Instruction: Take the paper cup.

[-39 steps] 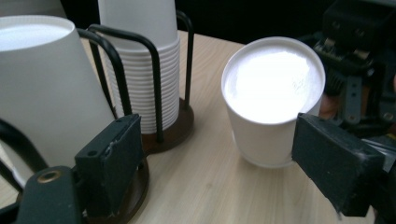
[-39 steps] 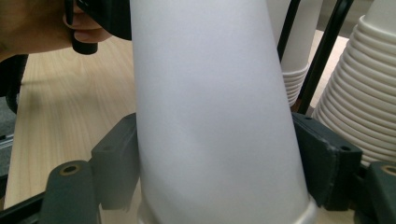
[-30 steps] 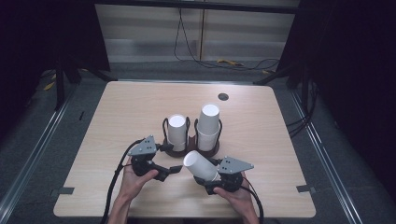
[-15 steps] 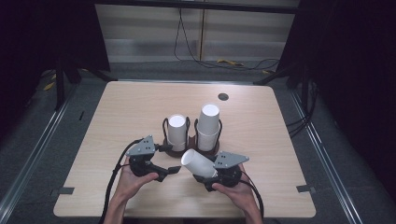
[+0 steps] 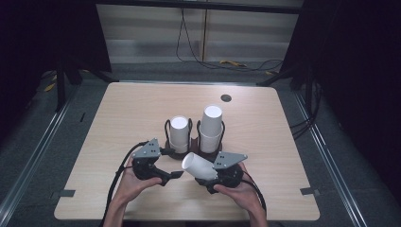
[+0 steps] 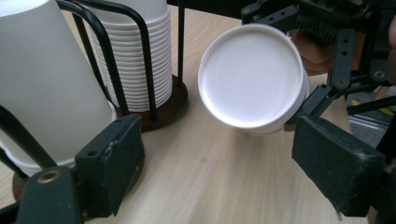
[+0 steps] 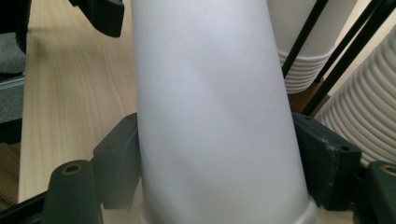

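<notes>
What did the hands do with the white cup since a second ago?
The right gripper has carried the white cup a little toward the left gripper, keeping it clamped on its side, closed end pointing at the open left jaws. The left gripper barely moved and holds nothing. The two cup stacks in their wire holders stayed put.

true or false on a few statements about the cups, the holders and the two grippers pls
1. The right gripper holds a white cup lying tilted. True.
2. The left gripper is shut on a cup. False: its jaws stand open with nothing between them.
3. Two cup stacks stand in wire holders; the right stack is taller than the left stack. True.
4. The held cup's mouth faces the left gripper. False: its closed bottom does.
5. The table is wooden. True.
</notes>
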`<state>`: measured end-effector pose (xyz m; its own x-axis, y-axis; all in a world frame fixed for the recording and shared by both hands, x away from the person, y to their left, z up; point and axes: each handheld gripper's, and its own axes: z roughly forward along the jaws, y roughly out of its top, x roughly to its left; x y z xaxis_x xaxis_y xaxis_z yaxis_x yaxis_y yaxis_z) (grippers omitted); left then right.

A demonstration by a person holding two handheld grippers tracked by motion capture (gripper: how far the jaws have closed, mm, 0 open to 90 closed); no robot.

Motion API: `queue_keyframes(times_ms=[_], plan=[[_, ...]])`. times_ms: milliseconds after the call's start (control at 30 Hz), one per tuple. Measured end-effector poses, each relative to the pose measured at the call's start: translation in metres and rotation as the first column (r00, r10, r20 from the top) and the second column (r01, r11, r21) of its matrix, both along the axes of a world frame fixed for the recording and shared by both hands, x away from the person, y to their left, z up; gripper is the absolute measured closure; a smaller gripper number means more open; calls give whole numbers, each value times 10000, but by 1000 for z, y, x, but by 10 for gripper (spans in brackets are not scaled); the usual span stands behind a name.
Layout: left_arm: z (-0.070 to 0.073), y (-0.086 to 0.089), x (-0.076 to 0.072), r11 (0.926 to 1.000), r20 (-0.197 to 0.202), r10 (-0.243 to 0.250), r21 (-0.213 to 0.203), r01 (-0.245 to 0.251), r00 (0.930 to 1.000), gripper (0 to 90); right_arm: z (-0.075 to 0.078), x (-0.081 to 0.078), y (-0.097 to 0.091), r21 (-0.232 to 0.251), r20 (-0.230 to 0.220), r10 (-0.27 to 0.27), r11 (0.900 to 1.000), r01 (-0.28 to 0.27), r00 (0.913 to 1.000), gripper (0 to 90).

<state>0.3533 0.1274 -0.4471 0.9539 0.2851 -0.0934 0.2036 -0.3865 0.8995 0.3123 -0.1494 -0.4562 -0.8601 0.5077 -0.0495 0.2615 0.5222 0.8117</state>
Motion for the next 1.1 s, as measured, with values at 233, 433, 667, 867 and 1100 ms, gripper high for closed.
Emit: queue_keyframes(times_ms=[233,433,667,867,1100], plan=[[1,-2,0,9997,36,-106,238,105,9999,169,6,5,5,-510,-83,252,9984,-256,9996,242],[1,-1,0,9993,8,-99,372,98,10000,169,8,8,8,-788,-104,346,9963,-353,9993,243],[2,-4,0,9977,2,-5,683,4,10000,169,11,12,14,-1156,-260,603,9913,-629,9978,243],[0,-5,1,9947,27,-157,1015,154,9999,177,14,17,18,-1668,-439,763,9825,-826,9961,244],[2,-6,0,9925,-56,-319,1181,323,9995,180,17,22,24,-2371,-637,1029,9646,-1152,9926,244]])
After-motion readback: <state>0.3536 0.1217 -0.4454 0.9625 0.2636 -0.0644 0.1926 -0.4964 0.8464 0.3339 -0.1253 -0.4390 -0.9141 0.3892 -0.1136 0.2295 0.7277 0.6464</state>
